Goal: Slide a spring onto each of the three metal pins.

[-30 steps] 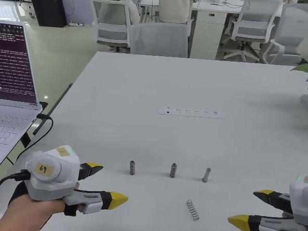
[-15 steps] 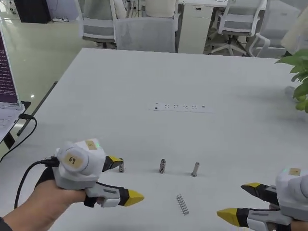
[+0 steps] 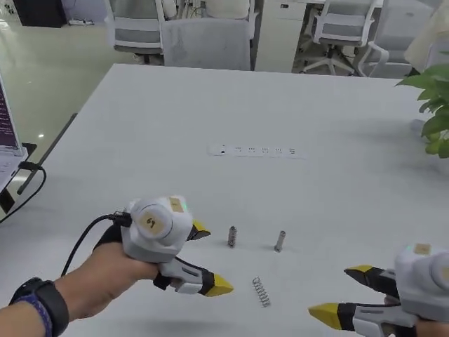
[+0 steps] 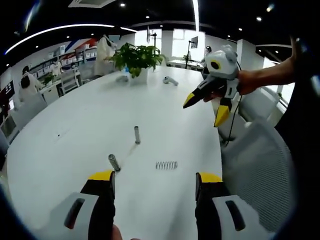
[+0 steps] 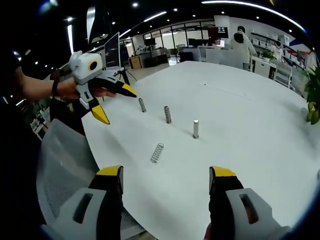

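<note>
Head view: loose spring [image 3: 261,291] on table [image 3: 337,119], near bare pin [image 3: 280,241].

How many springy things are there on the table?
3. The first spring sits on the end pin, the second spring on the middle pin, and the loose spring lies flat on the table. None looks hidden.

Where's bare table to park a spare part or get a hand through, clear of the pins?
Widest free patch: table between the socket strip and the pin row (sprung pin, bare pin). Also open right of the bare pin, toward the plant. Crowded: the near edge, where the loose spring lies between the left gripper and right gripper.
</note>
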The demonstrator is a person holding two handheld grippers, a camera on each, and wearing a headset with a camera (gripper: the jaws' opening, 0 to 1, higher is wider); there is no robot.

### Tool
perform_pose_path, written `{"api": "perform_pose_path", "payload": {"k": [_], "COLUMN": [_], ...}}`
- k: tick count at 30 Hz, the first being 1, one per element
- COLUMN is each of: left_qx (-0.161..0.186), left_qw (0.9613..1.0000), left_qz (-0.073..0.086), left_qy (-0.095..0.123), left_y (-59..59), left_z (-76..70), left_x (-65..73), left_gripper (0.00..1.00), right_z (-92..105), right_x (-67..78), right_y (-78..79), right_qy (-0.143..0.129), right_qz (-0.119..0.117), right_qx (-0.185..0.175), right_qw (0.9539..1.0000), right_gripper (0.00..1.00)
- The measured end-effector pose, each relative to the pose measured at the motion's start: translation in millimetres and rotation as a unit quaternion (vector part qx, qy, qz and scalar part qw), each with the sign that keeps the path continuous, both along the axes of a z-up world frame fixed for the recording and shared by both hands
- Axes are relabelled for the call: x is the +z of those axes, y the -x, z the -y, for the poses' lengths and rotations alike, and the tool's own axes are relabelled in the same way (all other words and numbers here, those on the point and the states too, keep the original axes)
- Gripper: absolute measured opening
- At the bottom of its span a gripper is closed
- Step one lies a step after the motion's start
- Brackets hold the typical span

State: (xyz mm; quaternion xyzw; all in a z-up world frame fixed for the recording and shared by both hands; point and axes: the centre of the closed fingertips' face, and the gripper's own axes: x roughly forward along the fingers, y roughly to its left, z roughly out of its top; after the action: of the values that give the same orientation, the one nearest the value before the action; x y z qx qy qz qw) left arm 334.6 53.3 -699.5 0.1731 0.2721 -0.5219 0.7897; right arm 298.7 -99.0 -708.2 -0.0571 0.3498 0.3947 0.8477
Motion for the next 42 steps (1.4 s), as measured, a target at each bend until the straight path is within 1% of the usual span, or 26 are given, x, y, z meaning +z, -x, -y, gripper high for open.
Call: {"api": "perform_pose_path", "payload": {"k": [4,5,8,9,10,14,19,22,24,28,30,31,32,33,34,36,37,38,40,41,42], "left_qx": [-0.026,-0.038,-0.062,-0.071,-0.078,-0.11,-0.133,-0.157,-0.168,-0.202,-0.21,-0.217,-0.224,-0.234,-0.237,-0.243,-0.248,-0.251,-0.259,-0.265,-0.266], "left_qw": [0.9996,0.999,0.9972,0.9963,0.9958,0.9909,0.987,0.9822,0.9799,0.9711,0.9689,0.9665,0.9633,0.9602,0.9597,0.9575,0.9556,0.9544,0.9485,0.9471,0.9471], "left_qz": [0.006,0.009,0.018,0.023,0.025,0.039,0.043,0.049,0.05,0.055,0.056,0.057,0.061,0.062,0.061,0.056,0.054,0.052,0.056,0.052,0.05], "left_qy": [-0.009,-0.019,-0.038,-0.042,-0.042,-0.068,-0.078,-0.091,-0.095,-0.114,-0.118,-0.125,-0.134,-0.138,-0.139,-0.145,-0.15,-0.152,-0.173,-0.174,-0.172], "left_y": [1.0,1.0,1.4,1.3,1.9,-0.4,-1.6,-0.7,0.2,2.0,2.6,2.9,3.1,5.8,6.7,8.3,9.2,10.1,10.3,13.0,14.0], "left_z": [10.2,12.5,18.4,21.9,25.0,32.9,44.6,52.4,56.3,64.7,68.2,69.9,69.9,72.1,72.8,74.6,74.6,74.7,71.5,72.9,74.6], "left_x": [-1.0,-3.7,-7.8,-7.4,-6.8,-13.6,-19.7,-26.5,-29.7,-42.1,-46.9,-51.6,-55.3,-59.3,-60.5,-67.4,-71.6,-74.5,-83.4,-86.8,-87.9], "left_gripper": [0.59,0.59,0.59,0.58,0.58,0.57,0.54,0.53,0.52,0.48,0.46,0.45,0.43,0.4,0.4,0.38,0.38,0.38,0.37,0.37,0.37], "right_z": [2.6,3.8,6.8,6.5,6.8,7.6,8.2,8.8,8.5,9.2,9.8,10.7,11.3,12.1,12.4,13.4,14.7,15.5,15.9,16.4,16.4], "right_x": [-1.0,-2.3,-5.0,-4.2,-3.3,-2.6,-2.7,-4.4,-4.7,-5.9,-6.1,-6.3,-6.3,-5.8,-5.6,-5.9,-7.6,-8.4,-8.6,-9.3,-9.7], "right_y": [3.7,4.1,6.6,7.3,7.6,6.8,8.0,9.0,10.1,10.8,10.9,10.9,10.9,10.9,10.8,11.2,11.0,10.9,10.7,9.9,9.5], "right_qy": [-0.001,-0.001,0.004,0.004,0.004,0.001,0.0,0.001,0.001,0.001,0.003,0.005,0.006,0.006,0.006,0.002,0.004,0.007,0.007,0.007,0.007], "right_qz": [-0.003,-0.004,-0.008,-0.007,-0.007,-0.006,-0.007,-0.009,-0.009,-0.011,-0.011,-0.011,-0.011,-0.011,-0.01,-0.012,-0.014,-0.014,-0.014,-0.014,-0.015], "right_qx": [-0.004,-0.004,-0.002,-0.002,-0.003,-0.005,-0.007,-0.006,-0.004,-0.004,-0.003,-0.003,-0.002,-0.003,-0.004,-0.006,-0.006,-0.005,-0.004,-0.004,-0.005], "right_qw": [1.0,1.0,1.0,1.0,1.0,1.0,1.0,0.9999,0.9999,0.9999,0.9999,0.9999,0.9999,0.9999,0.9999,0.9999,0.9999,0.9999,0.9999,0.9999,0.9999], "right_gripper": [0.68,0.68,0.69,0.69,0.69,0.68,0.68,0.68,0.68,0.68,0.68,0.68,0.68,0.68,0.68,0.68,0.68,0.68,0.67,0.67,0.67]}}
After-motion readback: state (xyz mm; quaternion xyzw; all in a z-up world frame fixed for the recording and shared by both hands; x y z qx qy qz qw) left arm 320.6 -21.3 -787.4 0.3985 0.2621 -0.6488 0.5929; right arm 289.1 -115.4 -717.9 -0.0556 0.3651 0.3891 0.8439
